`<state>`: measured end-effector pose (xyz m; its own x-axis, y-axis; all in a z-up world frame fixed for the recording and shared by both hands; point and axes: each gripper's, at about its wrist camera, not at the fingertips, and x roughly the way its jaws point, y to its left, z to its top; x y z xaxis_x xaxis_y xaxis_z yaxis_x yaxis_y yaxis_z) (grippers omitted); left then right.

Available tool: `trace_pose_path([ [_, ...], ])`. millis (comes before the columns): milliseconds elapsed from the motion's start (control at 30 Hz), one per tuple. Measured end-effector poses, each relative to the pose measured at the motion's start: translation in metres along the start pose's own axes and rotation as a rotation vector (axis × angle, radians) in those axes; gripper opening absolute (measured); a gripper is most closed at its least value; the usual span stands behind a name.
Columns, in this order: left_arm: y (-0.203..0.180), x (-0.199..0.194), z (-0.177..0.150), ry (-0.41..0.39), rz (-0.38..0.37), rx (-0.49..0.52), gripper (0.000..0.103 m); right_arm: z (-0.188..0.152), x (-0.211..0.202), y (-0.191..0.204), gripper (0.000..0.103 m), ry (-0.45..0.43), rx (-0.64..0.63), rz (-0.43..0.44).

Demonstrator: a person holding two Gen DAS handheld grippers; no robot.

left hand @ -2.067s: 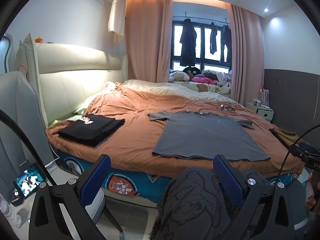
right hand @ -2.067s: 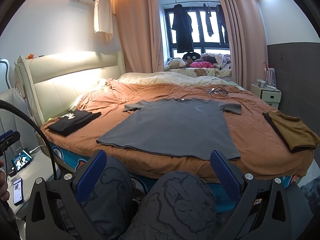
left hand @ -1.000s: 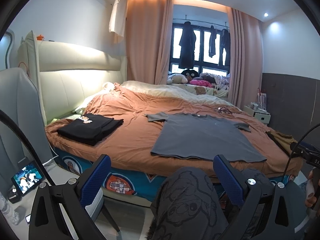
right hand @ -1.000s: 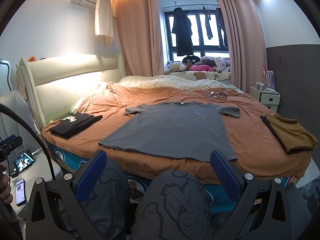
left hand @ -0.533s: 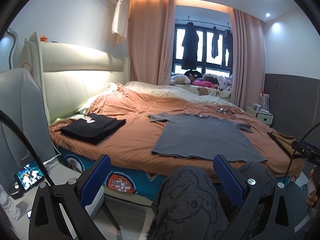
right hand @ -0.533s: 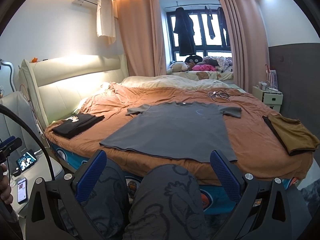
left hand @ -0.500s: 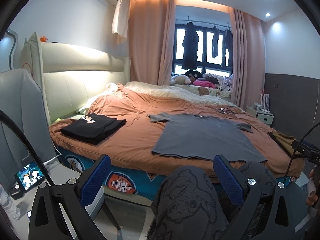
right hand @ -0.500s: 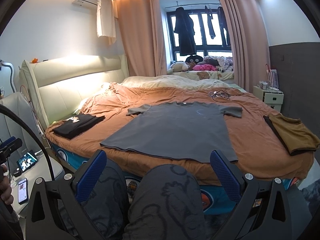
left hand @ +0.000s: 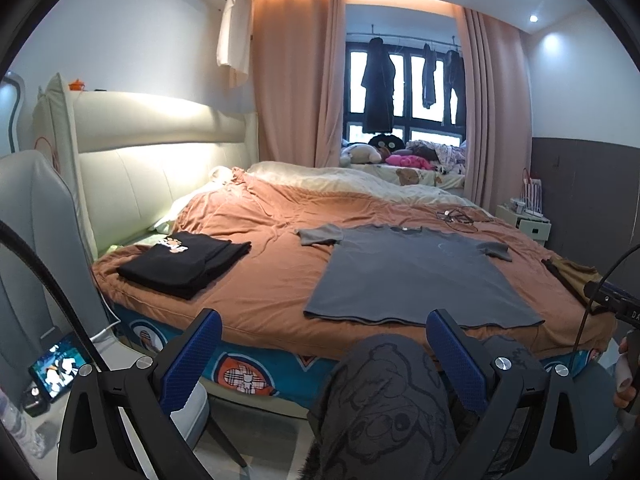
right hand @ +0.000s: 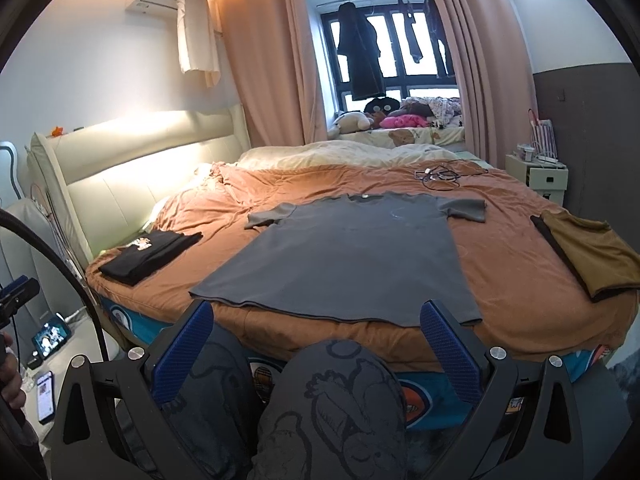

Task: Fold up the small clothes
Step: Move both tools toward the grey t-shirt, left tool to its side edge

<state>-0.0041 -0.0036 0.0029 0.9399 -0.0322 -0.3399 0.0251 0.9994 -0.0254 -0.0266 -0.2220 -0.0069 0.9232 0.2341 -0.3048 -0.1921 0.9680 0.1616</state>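
Note:
A grey T-shirt (left hand: 416, 272) (right hand: 352, 256) lies spread flat on the orange bedcover (left hand: 264, 280) (right hand: 508, 264), hem toward me, collar toward the window. A folded black shirt (left hand: 184, 260) (right hand: 150, 256) rests at the bed's left end. A folded brown garment (right hand: 592, 252) (left hand: 568, 270) lies at the right. My left gripper (left hand: 324, 356) and right gripper (right hand: 316, 348) both hang open and empty in front of the bed's near edge, short of the hem. A person's knees in dark printed trousers (left hand: 384, 408) (right hand: 328, 412) sit below them.
The cream headboard (left hand: 160, 168) stands at the left, with a grey chair (left hand: 36, 240) and a lit phone (left hand: 58, 368) on the floor beside it. Cables (right hand: 436, 174) lie on the far bedcover. A nightstand (right hand: 536, 176) stands at the right, near the curtained window (right hand: 392, 56).
Both cameras have drifted slightly, the right one a little closer to the bed. The knees shifted below the grippers. The clothes have not moved and both grippers stay open.

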Motion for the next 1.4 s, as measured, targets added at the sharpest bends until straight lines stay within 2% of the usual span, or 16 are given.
trace_pose_path([
  [400, 0.023, 0.06, 0.006, 0.068, 0.002, -0.01, 0.103, 0.025, 0.056, 0.003, 0.103, 0.083, 0.015, -0.013],
  [767, 0.055, 0.126, 0.032, 0.112, 0.015, -0.018, 0.103, 0.076, 0.122, 0.004, 0.103, 0.143, -0.027, 0.015],
  [967, 0.06, 0.177, 0.044, 0.17, 0.02, -0.028, 0.103, 0.095, 0.169, -0.009, 0.103, 0.179, -0.021, 0.04],
  [1200, 0.048, 0.233, 0.057, 0.228, 0.04, 0.005, 0.102, 0.11, 0.221, -0.025, 0.103, 0.23, 0.006, 0.068],
  [1400, 0.043, 0.28, 0.063, 0.262, 0.014, 0.022, 0.091, 0.126, 0.262, -0.03, 0.103, 0.284, 0.017, 0.073],
])
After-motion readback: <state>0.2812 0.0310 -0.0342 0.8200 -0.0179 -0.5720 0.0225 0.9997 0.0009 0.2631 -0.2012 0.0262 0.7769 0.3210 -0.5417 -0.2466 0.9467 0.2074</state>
